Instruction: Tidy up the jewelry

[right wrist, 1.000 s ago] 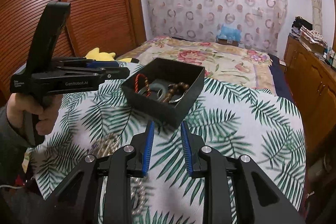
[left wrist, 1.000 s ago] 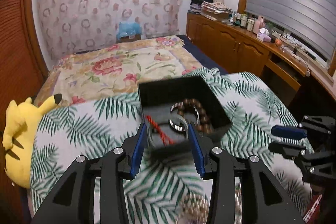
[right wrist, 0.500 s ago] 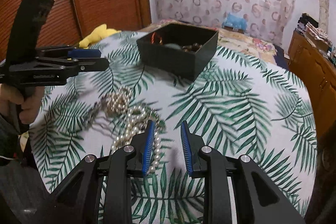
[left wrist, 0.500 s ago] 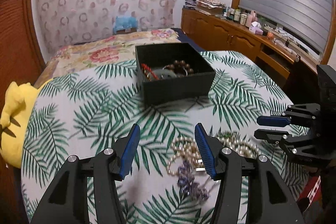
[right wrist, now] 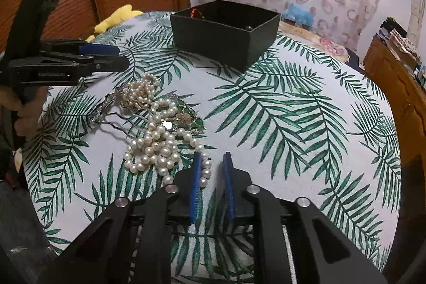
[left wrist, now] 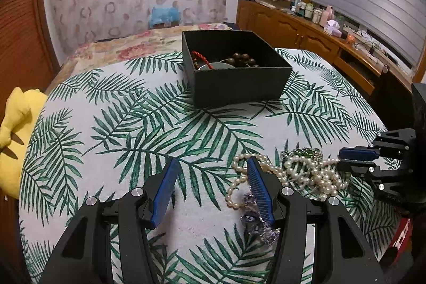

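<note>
Near the table's front edge the pearl necklace (right wrist: 157,148) lies heaped; right gripper (right wrist: 211,172), jaws narrowing around one strand, should pinch it cleanly; left gripper (left wrist: 213,185) half-open, empty

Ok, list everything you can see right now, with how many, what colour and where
box: one, black, open, far side of the table
red cord bracelet: one, in the box
brown bead bracelet: one, in the box
pearl strands: tangled pile, white, near side of the table
green stone piece: one, in the pile
purple crystal piece: one, at the pile's left end
tablecloth: white with green palm leaves
plush toy: one, yellow, left of the table
left gripper: open over the cloth
right gripper: jaws just closing, pearls between them
</note>
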